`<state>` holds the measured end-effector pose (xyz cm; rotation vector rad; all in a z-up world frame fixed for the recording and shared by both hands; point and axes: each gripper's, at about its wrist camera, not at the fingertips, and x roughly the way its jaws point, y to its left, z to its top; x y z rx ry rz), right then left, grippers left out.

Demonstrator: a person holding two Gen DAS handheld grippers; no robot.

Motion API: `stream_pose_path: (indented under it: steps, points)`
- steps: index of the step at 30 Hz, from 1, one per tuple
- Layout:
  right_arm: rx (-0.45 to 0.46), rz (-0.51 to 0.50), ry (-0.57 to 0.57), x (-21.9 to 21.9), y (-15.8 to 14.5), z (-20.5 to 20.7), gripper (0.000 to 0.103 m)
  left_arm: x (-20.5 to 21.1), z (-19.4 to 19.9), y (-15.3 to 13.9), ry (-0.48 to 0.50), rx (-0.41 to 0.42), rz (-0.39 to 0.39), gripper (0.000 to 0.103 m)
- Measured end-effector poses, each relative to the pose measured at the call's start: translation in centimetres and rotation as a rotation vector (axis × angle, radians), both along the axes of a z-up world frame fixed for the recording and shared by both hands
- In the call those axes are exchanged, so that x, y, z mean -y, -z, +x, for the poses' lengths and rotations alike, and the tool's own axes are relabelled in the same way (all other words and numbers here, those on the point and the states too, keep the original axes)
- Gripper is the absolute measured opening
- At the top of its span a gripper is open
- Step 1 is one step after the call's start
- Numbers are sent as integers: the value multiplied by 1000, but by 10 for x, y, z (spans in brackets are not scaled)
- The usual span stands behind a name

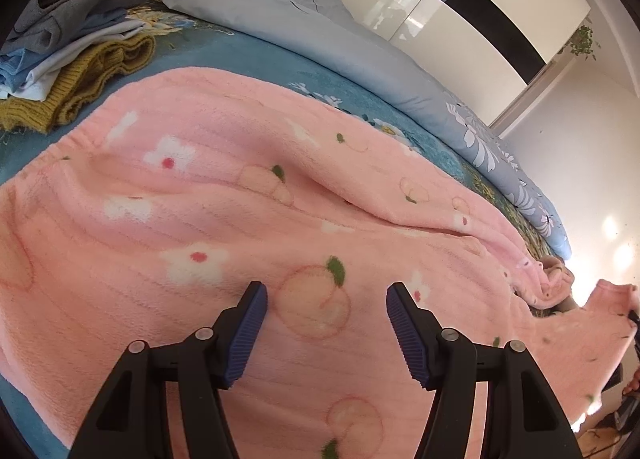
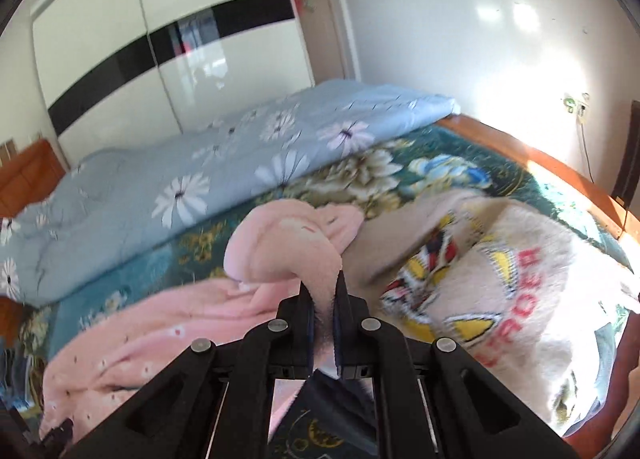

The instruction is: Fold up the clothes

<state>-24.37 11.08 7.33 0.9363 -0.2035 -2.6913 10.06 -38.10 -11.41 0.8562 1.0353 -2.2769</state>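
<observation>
- Glossy white sliding wardrobe w/ black horizontal band (image 2: 160,39) along far wall.
- Plain white wall (image 2: 460,19), bright sun patches.
- Orange-brown wooden bed frame (image 2: 560,167); teal floral bedspread (image 2: 400,163).
- Pale blue daisy-print duvet (image 2: 180,179) bunched beside wardrobe.
- Green trailing plant (image 1: 582,41) up top.

Daylight interior, bright throughout. Strong sun patches on the white wall (image 2: 500,11) and at the far right of the left wrist view, blown out to pure white. Warm glare across the bed's wooden edge (image 2: 560,167) and the cream blanket (image 2: 520,259). Mirror-like reflections on the glossy wardrobe doors (image 1: 432,15). Soft shadows in the folds of the pink fleece garment (image 1: 240,199). Heavy fisheye bending; black vignette at all corners. Motion blur over most of the right wrist view, bedding prints smeared. Left wrist view sharper, slightly soft at far right.
</observation>
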Motion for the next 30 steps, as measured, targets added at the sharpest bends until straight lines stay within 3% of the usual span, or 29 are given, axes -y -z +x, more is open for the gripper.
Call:
stream_pose_path:
  steps: [3,8,11,13,19,24,27,30]
  points:
    - [-25,-68,50,-50,5,12,7,2,2,1,-1,-10,13,66]
    - [158,-116,151,-108,70,24,7,4,5,2,-6,-21,31,66]
    - [208,-189,184,-128,91,28,7,6,7,4,-5,-27,51,66]
    - [211,-203,219,-136,90,29,8,7,9,4,-7,-31,60,66]
    - [143,-91,338,-152,61,26,8,6,12,2,-18,-31,52,66]
    - [70,-145,220,-110,26,24,9,-2,14,-12,-28,-23,-49,66]
    - [116,-172,74,-53,28,0,9,-5,15,-19,-28,-8,-110,66]
    - [202,-210,-18,4,51,-31,11,-5,13,-18,-24,6,-113,66]
